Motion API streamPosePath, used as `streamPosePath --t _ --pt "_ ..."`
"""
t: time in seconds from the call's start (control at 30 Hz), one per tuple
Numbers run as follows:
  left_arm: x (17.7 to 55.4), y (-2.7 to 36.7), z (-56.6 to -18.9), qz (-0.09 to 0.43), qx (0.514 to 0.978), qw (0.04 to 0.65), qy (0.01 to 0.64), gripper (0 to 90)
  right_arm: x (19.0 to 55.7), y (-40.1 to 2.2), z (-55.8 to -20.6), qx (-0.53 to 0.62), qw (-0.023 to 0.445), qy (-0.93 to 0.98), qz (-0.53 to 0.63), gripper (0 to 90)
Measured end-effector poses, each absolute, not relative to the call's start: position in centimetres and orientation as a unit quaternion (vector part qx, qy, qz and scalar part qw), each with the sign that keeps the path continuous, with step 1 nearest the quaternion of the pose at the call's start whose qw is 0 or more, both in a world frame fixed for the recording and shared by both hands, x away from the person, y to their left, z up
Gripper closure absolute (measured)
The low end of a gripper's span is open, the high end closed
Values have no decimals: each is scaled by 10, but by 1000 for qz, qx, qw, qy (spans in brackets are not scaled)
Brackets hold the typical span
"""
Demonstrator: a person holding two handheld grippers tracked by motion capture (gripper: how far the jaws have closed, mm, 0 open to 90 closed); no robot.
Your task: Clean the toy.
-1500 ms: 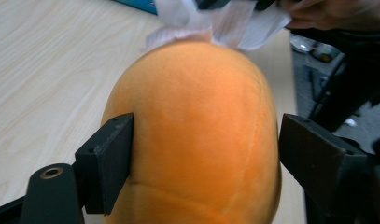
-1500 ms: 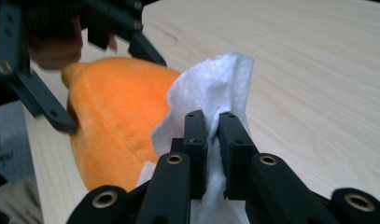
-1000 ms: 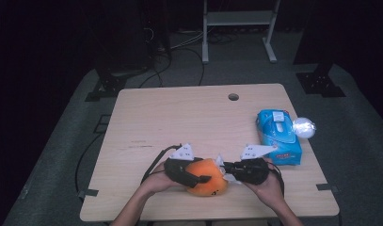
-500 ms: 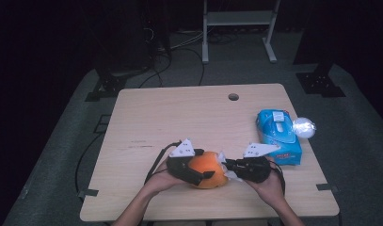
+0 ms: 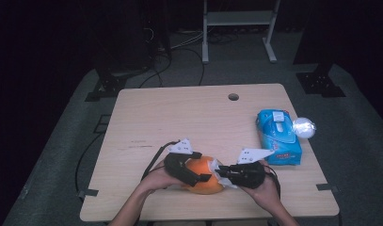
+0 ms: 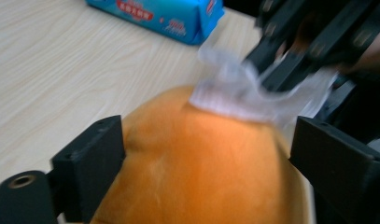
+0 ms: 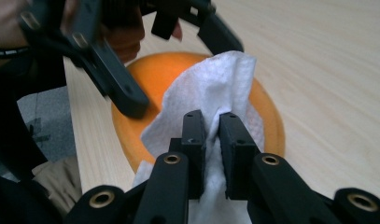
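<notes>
Orange fruit (image 5: 204, 175) wiping under way, not finished.
My right gripper (image 7: 211, 130) pinches the white tissue (image 7: 211, 88) on it; my left gripper (image 6: 204, 154), jaws just opened, straddles it loosely.

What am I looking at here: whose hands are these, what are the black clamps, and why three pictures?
A person sits at a wooden table with a hand-held two-jaw gripper in each hand. One camera looks down from above; the other two ride on the grippers and look along their jaws. The left gripper straddles an orange ball-like object; its jaws have just been opening, and the gap beside one jaw suggests they no longer press it. The right gripper is clamped on a white wipe laid against the orange object. Farther right lie a blue wipes pack and a small shiny ball.
</notes>
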State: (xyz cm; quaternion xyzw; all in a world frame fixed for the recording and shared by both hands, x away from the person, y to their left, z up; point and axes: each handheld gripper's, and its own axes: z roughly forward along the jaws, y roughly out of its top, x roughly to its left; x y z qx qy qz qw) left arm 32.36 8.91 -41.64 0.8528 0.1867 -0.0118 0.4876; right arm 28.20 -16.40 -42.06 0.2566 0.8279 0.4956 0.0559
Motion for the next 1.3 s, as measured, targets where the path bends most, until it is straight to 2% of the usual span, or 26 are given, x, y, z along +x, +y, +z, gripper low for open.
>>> streamPosePath --t 0.13,0.2,0.33,0.43,0.53,0.67,0.87,0.97,1.2,1.3 --pt "323 84 -425 -8 866 469 175 56 283 -164 -420 254 57 831 492 802" --pt "321 83 -425 -3 869 464 171 75 283 -166 -420 257 57 829 493 799" --pt "317 85 -420 38 868 473 146 343 283 -169 -416 267 72 823 497 798" --pt "316 83 -415 72 855 494 141 406 284 -172 -411 275 90 814 504 798" --pt "318 79 -417 94 850 496 151 394 286 -175 -406 287 108 800 517 798" --pt "326 84 -425 70 846 498 181 349 289 -169 -415 289 108 804 509 795" --pt "329 97 -431 52 839 506 192 314 299 -180 -431 316 116 811 478 799" --pt "328 100 -433 41 838 510 190 292 303 -186 -436 338 101 806 475 800" --pt "326 100 -434 49 840 508 185 286 293 -173 -425 304 104 804 500 799" --pt "326 100 -434 49 840 507 187 285 298 -178 -432 320 84 807 489 798"
